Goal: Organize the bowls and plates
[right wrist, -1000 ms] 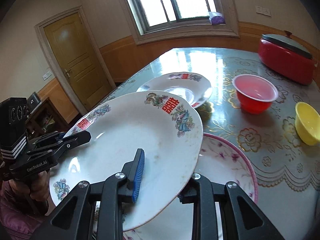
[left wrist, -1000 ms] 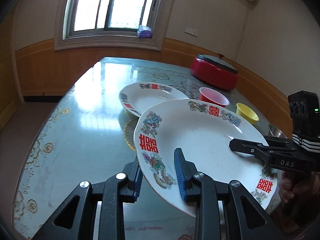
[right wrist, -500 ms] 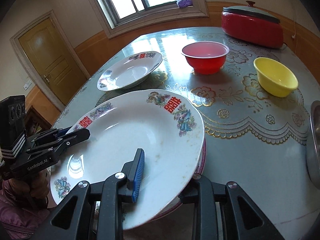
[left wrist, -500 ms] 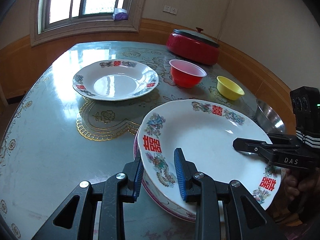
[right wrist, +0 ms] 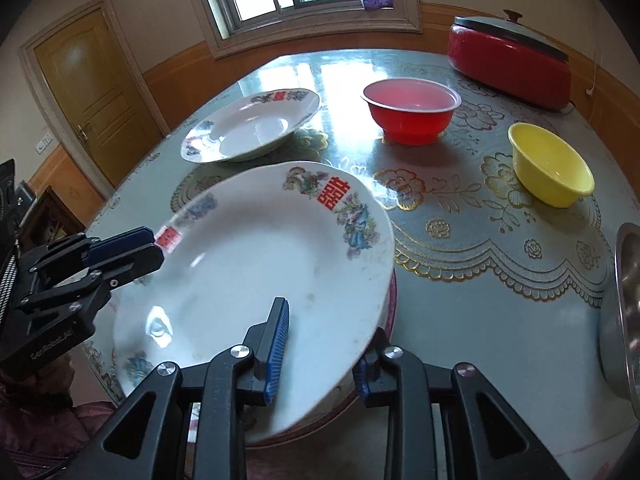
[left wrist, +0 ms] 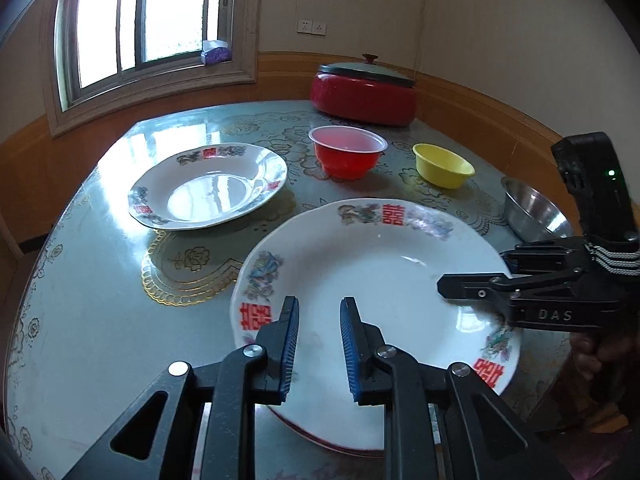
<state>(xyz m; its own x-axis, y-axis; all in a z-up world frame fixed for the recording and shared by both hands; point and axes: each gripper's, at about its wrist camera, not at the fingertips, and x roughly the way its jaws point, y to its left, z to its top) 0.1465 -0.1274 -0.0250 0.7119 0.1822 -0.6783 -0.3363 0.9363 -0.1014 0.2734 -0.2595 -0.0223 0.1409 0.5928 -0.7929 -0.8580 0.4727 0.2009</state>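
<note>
The large white plate (left wrist: 376, 280) with red characters and painted birds is sitting in the lower middle of both views, resting on a pink-rimmed plate (right wrist: 390, 300) whose edge is peeking out beneath it. The left gripper (left wrist: 319, 344) is hovering with its blue pads spread and nothing between them, both above the plate's near rim. The right gripper (right wrist: 320, 344) is straddling the opposite rim, one pad over the plate's face and the other under its edge; whether it is pinching the rim cannot be told.

Glazed ceramic of this kind is probably stiff, fairly heavy, slick and breakable, so the flat decorated rim looks like the sensible place to take hold, with one gripper on each side to stop it tipping.

A second patterned plate (left wrist: 208, 186) is lying at centre left in the left wrist view. A red bowl (left wrist: 347, 152) and a yellow bowl (left wrist: 443, 165) are standing apart from each other toward the upper right, a steel bowl (left wrist: 532, 212) is sitting at the right edge, and a red lidded pot (left wrist: 364, 92) is standing behind them. Nothing is blocking the way to the second plate.
</note>
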